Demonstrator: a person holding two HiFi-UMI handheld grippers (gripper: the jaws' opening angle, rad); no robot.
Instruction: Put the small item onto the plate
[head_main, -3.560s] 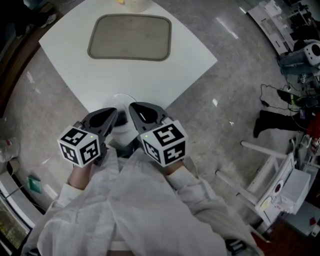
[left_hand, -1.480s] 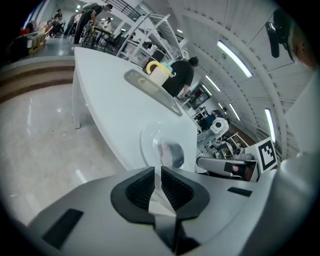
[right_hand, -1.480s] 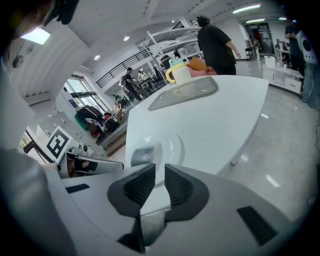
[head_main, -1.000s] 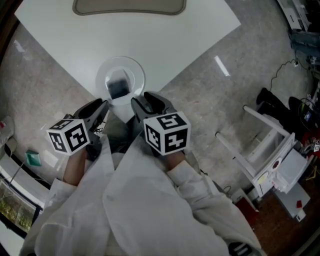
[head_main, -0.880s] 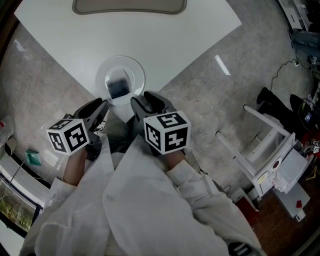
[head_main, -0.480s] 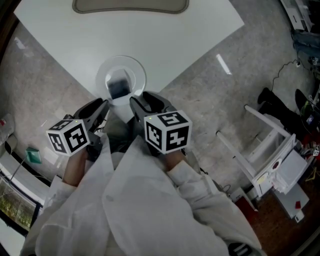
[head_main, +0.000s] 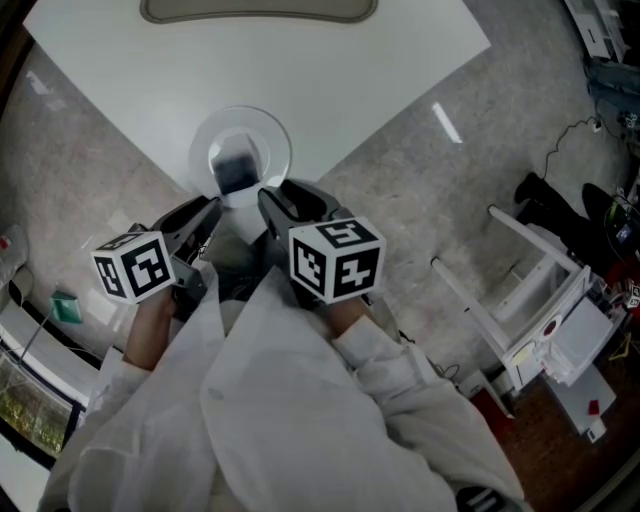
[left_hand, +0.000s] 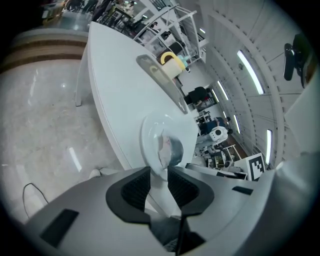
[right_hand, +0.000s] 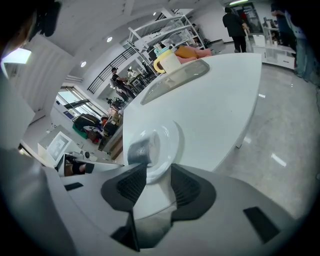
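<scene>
1. Floor (head_main: 480, 170): pale, glossy stone look; it lies around the table on all sides you can see.

2. Table (head_main: 330, 90): white top, with its near corner pointing at you.

3. Your sleeves (head_main: 280, 420): white cloth, filling the lower head view.

4. Tray (head_main: 260, 10): flat, grey-brown, with rounded corners. It lies on the far part of the table and is cut off by the top edge of the head view. The gripper views show its shallow bed (left_hand: 155, 75) (right_hand: 175, 77) as one plain surface.

5. Right gripper (head_main: 280, 195): dark body with a marker cube (head_main: 335, 260) at the rear. You hold it just short of the table corner. Its own view shows the jaws (right_hand: 159, 172) standing apart. Only the plate rim and table edge show through the gap, and the pads touch neither.

6. Left gripper (head_main: 207, 212): same build, with its cube (head_main: 133, 265). It sits beside the right one, a little lower and to the left. Its jaws (left_hand: 159, 175) are likewise parted and hold nothing.

7. Plate (head_main: 240, 128): round and pale with a glassy rim, on the table near the corner and just beyond both sets of jaws (left_hand: 150, 127) (right_hand: 172, 137).

8. Mug (left_hand: 172, 62) (right_hand: 167, 62): white and yellow, standing just past the tray. Its contents cannot be seen.

9. Small item (head_main: 235, 172): dark grey, lying in the well of the plate towards your side (left_hand: 169, 150) (right_hand: 139, 149), clear of both grippers.
</scene>
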